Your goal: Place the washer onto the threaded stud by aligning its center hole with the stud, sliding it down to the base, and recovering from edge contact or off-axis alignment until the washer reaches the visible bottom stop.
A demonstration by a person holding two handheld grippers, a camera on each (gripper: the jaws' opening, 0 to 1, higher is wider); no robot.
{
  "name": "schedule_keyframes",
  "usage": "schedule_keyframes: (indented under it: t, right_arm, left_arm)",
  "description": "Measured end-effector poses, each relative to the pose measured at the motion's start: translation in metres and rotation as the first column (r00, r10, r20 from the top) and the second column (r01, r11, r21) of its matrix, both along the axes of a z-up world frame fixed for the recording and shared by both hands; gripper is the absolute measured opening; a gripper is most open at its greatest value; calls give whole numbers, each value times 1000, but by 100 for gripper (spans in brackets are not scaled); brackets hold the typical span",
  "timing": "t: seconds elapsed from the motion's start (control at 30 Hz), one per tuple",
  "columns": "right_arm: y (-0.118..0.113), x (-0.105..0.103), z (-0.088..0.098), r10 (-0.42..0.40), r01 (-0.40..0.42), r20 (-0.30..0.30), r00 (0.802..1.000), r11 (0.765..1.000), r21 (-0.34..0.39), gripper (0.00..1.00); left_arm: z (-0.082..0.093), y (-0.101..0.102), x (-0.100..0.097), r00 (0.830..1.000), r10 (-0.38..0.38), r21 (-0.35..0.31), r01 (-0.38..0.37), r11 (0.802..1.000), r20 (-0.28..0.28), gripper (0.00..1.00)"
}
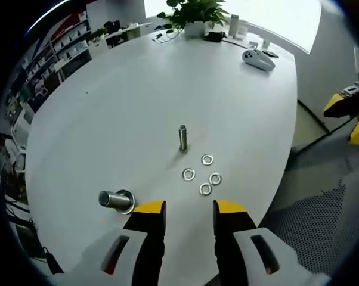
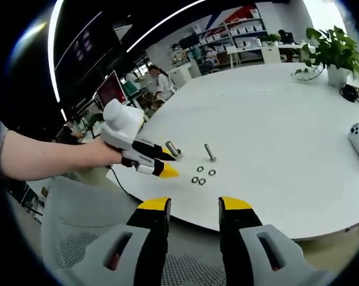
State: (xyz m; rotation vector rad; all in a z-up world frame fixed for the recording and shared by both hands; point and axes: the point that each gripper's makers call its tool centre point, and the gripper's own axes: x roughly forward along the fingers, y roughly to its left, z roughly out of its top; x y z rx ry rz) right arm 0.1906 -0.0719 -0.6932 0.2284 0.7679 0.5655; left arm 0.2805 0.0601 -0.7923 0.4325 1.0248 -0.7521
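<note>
Both grippers hang with jaws parted and nothing between them: the left gripper point(image 1: 189, 208) over the near edge of the white table point(image 1: 120, 107), the right gripper point(image 2: 194, 205) back off the table, above a mesh chair point(image 2: 78, 208). At centre frame in the left gripper view, the threaded stud point(image 1: 182, 138) stands upright. Four washers point(image 1: 202, 175) lie flat just below and right of it. A second stud point(image 1: 115, 199) lies on its side at lower left.
</note>
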Motion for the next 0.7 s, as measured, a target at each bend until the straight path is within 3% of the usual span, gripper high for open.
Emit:
schedule_keyframes:
  t: [0.37,0.7]
  right_arm:
    - [-2,0,0,-10,10,0,1000,1000,6,35]
    - [-4,2,0,-25,25,0,1000,1000,4,34]
  left_arm:
    - [-18,-11,1,998,-8,18,9,1000,-57,29]
    - [-36,-28,-6,989,-109,75,117,990,-99,25]
